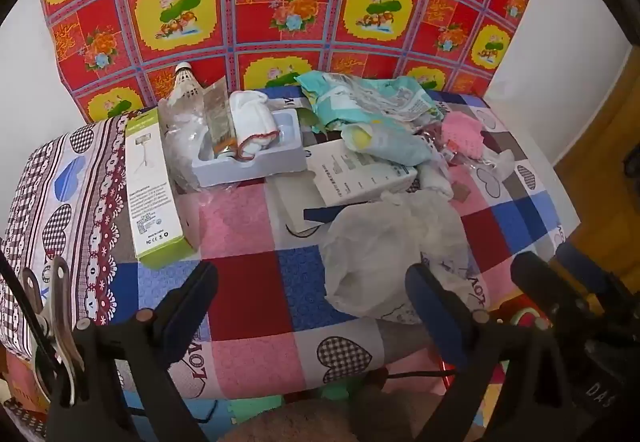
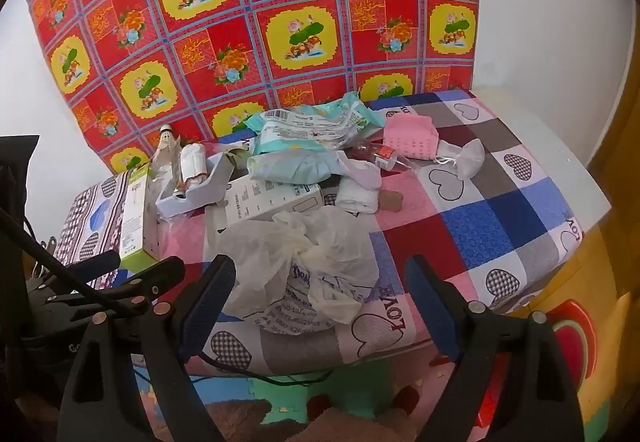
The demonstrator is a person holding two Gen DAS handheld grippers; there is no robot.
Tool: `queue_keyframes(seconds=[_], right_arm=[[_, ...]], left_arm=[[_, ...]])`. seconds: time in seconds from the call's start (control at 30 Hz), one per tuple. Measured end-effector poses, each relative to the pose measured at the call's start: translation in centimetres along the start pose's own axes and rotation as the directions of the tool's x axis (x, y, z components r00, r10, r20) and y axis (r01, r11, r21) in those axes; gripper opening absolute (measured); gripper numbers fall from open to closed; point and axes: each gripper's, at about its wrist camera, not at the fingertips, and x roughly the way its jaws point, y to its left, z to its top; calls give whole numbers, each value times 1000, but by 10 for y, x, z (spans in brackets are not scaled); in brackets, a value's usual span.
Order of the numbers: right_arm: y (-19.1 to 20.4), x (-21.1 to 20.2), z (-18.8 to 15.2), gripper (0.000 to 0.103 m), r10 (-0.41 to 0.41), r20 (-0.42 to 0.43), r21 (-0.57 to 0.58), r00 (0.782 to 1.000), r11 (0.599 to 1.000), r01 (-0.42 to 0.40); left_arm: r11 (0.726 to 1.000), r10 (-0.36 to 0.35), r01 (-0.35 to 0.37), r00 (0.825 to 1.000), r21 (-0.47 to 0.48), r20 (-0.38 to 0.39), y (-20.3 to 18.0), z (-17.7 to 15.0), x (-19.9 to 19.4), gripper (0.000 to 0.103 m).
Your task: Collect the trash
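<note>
bag [image 2: 296,266] lying crumpled on tabletop [image 2: 500,226] near front edge | sitting just ahead of right gripper [image 2: 320,306], centred between wide-open, empty jaws | lying off to right of left gripper [image 1: 316,302], jaws also gaping empty | right nearer

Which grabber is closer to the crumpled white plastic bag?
Right. The right gripper frames the white plastic bag between its open fingers. The left gripper hangs open to the bag's left, only its right finger beside it.
</note>
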Motion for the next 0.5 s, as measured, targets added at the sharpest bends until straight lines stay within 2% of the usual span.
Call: queue_keyframes(seconds=[0.5], right_arm=[[3,-2,-4,89,5,3,3,1000,1000,-5]], left_arm=[[1000,-11,11,1000,2,-4,-1,1,-1,95]])
